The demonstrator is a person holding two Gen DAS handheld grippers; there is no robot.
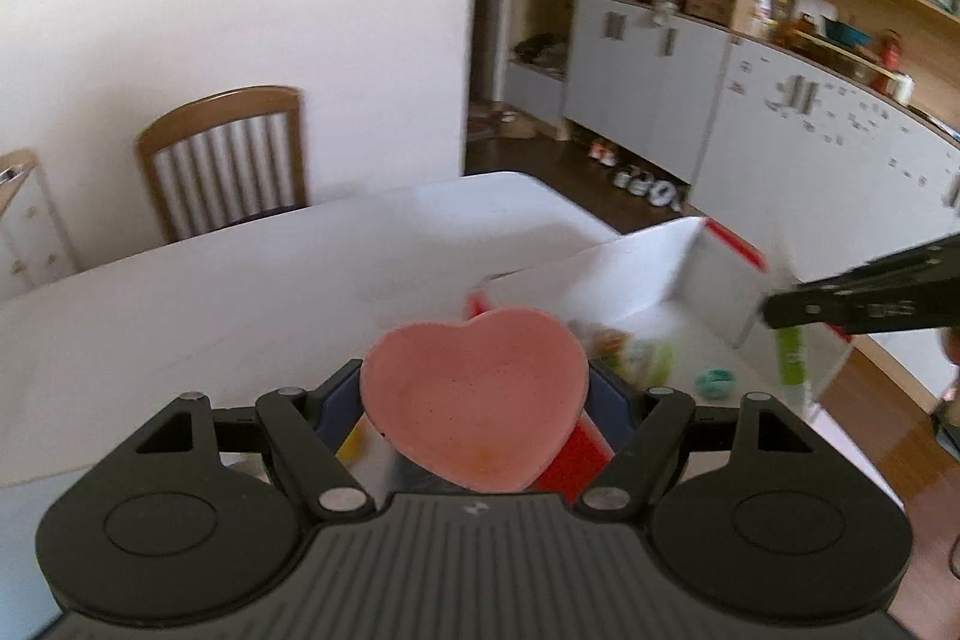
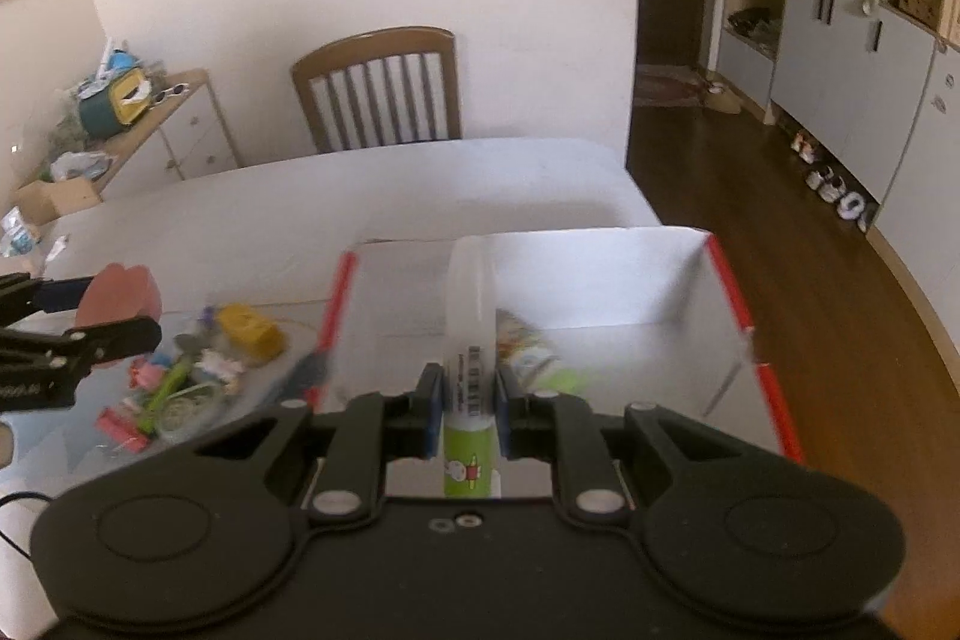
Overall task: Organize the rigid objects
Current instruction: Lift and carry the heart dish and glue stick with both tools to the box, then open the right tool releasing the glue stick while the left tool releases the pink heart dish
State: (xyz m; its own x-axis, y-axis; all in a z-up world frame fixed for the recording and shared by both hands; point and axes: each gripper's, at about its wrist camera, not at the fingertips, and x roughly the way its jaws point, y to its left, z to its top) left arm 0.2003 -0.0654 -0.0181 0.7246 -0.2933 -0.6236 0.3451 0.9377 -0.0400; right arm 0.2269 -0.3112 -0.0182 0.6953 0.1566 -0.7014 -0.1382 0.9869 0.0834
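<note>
My left gripper is shut on a pink heart-shaped dish, held above the table; it also shows at the left of the right wrist view. My right gripper is shut on a white and green bottle, held upright over a white box with red edges. In the left wrist view the right gripper reaches in from the right over the same box. Inside the box lie a colourful packet and a teal item.
A pile of small items, among them a yellow object, lies on the white table left of the box. A wooden chair stands at the far side. Cabinets and shelves line the right wall.
</note>
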